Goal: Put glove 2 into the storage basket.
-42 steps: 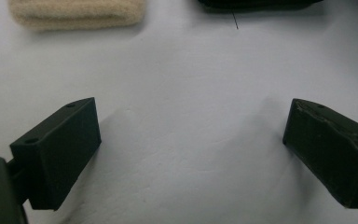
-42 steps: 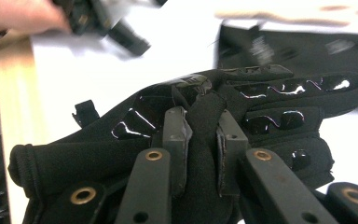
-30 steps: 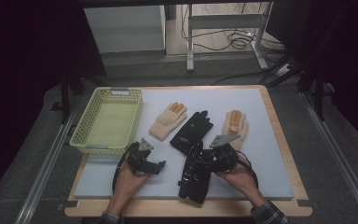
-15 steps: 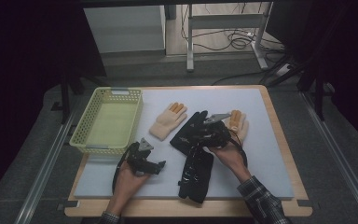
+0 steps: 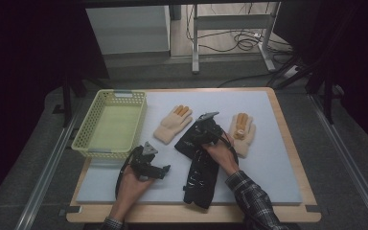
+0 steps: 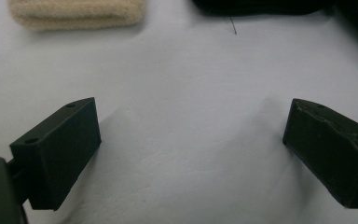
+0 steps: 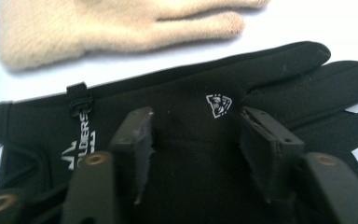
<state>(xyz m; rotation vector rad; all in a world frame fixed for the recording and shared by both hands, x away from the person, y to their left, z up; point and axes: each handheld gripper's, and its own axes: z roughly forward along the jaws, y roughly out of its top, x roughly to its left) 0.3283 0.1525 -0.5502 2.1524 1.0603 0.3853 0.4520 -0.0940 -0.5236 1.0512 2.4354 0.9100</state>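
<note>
**A:** Why is the right gripper (image 5: 208, 125) sitting on top of that black glove (image 7: 177, 140)?

**B:** It looks like a pick is being set up. In the right gripper view the two jaws stand half spread, one to each side of the small white logo on the back of the glove, with the fabric lying flat between them. They have just been opening a little, and nothing is pinched yet: the pads press down toward the cloth but do not squeeze a fold.

**A:** And the glove itself?

**B:** Directly under and ahead of that gripper, fingers pointing away to its right, cuff to its left. A cream glove (image 7: 98, 28) lies just beyond it, touching or nearly so. From above, a second black glove (image 5: 201, 179) lies closer to the person, behind the gripper, and another cream glove (image 5: 242, 134) lies just to its side.

**A:** Why go for the middle of the glove rather than a finger?

**B:** My guess is that the back panel is the widest, flattest patch, so a pinch there gathers enough cloth to lift the whole thing.

**A:** The left gripper (image 5: 146, 165)?

**B:** Parked. Its jaws are spread wide over the bare surface (image 6: 186, 102) with nothing between them, probably kept clear of the other hand. The yellow basket (image 5: 88, 143) sits just beyond it, a likely place for gloves to go.
</note>
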